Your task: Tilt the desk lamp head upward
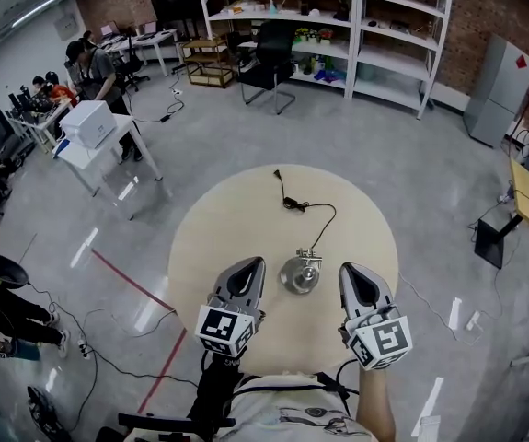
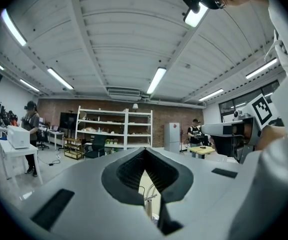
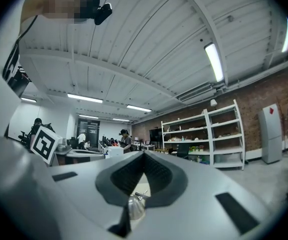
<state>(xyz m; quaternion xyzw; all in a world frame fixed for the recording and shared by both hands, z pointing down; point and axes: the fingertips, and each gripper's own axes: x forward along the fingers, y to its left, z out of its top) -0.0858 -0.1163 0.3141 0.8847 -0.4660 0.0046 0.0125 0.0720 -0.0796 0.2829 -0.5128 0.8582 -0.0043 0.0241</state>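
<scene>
A round beige table [image 1: 218, 238] is standing on the polished grey floor [image 1: 246, 136] of a brick-walled workshop. Behind it, a black office chair [image 1: 269, 58] is sitting before white shelving [image 1: 354, 35]. A grey cabinet [image 1: 496, 90] is standing at right, and a person [image 1: 98, 67] is standing by a white desk [image 1: 78, 155] at left.

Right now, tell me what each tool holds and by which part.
Nothing. The left tool and right tool are both shut and empty; the desk lamp stands untouched between them.

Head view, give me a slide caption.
Above a round beige table, left gripper and right gripper flank a small chrome desk lamp.
</scene>
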